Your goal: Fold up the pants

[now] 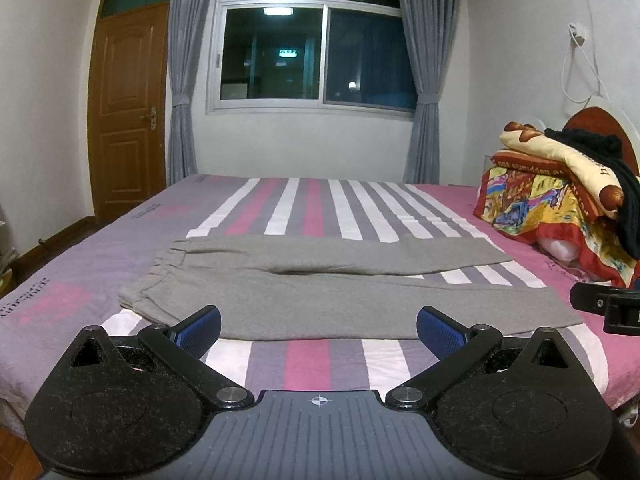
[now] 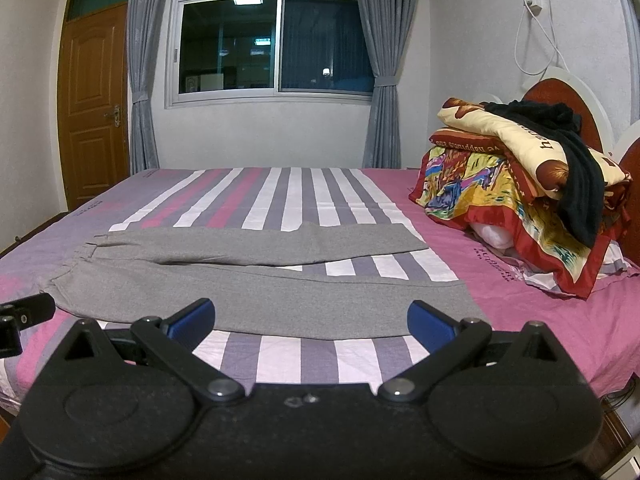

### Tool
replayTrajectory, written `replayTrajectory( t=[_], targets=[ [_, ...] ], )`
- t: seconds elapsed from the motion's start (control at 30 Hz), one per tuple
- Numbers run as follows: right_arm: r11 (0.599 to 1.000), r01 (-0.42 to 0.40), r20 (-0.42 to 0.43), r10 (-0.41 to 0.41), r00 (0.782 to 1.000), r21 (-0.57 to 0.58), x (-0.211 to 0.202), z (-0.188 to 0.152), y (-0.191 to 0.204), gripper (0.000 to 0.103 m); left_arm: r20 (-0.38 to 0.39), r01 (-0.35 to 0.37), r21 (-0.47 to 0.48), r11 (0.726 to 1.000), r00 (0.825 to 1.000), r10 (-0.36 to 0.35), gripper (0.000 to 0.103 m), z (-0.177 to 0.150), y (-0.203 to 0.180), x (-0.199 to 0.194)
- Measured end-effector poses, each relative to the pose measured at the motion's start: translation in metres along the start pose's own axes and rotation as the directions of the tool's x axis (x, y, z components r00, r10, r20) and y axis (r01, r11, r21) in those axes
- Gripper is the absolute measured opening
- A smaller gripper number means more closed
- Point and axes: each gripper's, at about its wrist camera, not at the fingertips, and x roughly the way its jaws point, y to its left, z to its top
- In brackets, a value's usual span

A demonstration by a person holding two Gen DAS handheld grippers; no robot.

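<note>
A pair of plain grey soft-knit pants (image 1: 320, 292) lies spread flat across a bed covered with a pink, white and grey-purple striped sheet (image 1: 308, 360), the waistband to the left and the two legs running to the right, slightly parted so that a wedge of sheet shows between them. The near leg reaches almost to the front edge of the bed; the far leg lies behind it and ends short of the pillow end. The left hand-held gripper (image 1: 319, 330), black with blue pads, hovers low in front of the near leg with its fingers spread wide apart and nothing between them. The right hand-held gripper (image 2: 311, 325), of the same build, sits just beside it, its fingers likewise wide apart and empty, facing the hem half of the near leg. Each wrist view catches the tip of the other tool at its edge. At the head of the bed, well apart from the pants, rests a stack of folded bedding in red, yellow and cream prints (image 2: 516, 196) with a black garment (image 2: 576, 176) draped over its top. Behind the bed are a dark window (image 1: 316, 40) flanked by tied grey-blue curtains (image 1: 182, 80) and a brown wooden door (image 1: 128, 104) to the left.
</note>
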Motion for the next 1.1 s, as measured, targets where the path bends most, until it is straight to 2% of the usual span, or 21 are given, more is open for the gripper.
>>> replayTrajectory(
  t=[1.1],
  targets=[
    [1.0,0.0,0.001,0.0,1.0,-0.008,-0.0008,-0.0014,0.0037,0.103,0.0,0.0,0.001,1.0,1.0,0.0,0.103,-0.0013,-0.0002,0.0002]
  ],
)
